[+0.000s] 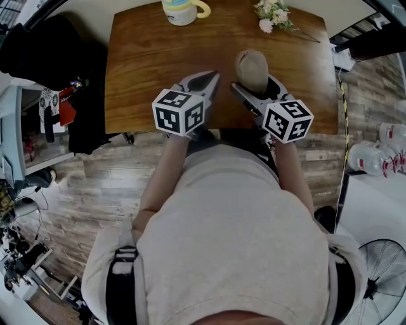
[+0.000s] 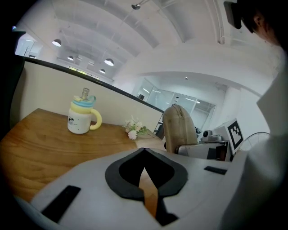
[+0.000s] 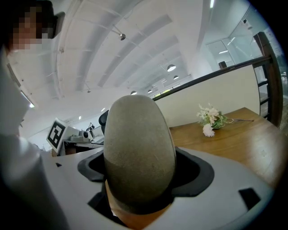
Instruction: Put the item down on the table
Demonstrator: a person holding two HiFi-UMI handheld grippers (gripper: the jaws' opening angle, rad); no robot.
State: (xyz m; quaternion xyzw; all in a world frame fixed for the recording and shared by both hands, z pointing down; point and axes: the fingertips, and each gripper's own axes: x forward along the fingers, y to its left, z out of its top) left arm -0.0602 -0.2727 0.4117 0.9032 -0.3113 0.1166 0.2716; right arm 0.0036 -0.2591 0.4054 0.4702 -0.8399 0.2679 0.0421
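The right gripper (image 1: pixel 255 82) is clamped on a tan, felt-like pouch (image 3: pixel 139 157). Its jaws stand apart by the pouch's width and press on both sides. The pouch stands upright over the near right part of the wooden table (image 1: pixel 158 63); whether its base touches the wood cannot be told. The left gripper (image 2: pixel 144 150), just to the left, has its jaws closed tip to tip with nothing between them. A mug (image 1: pixel 182 9) and a flower sprig (image 1: pixel 274 16) sit at the far edge.
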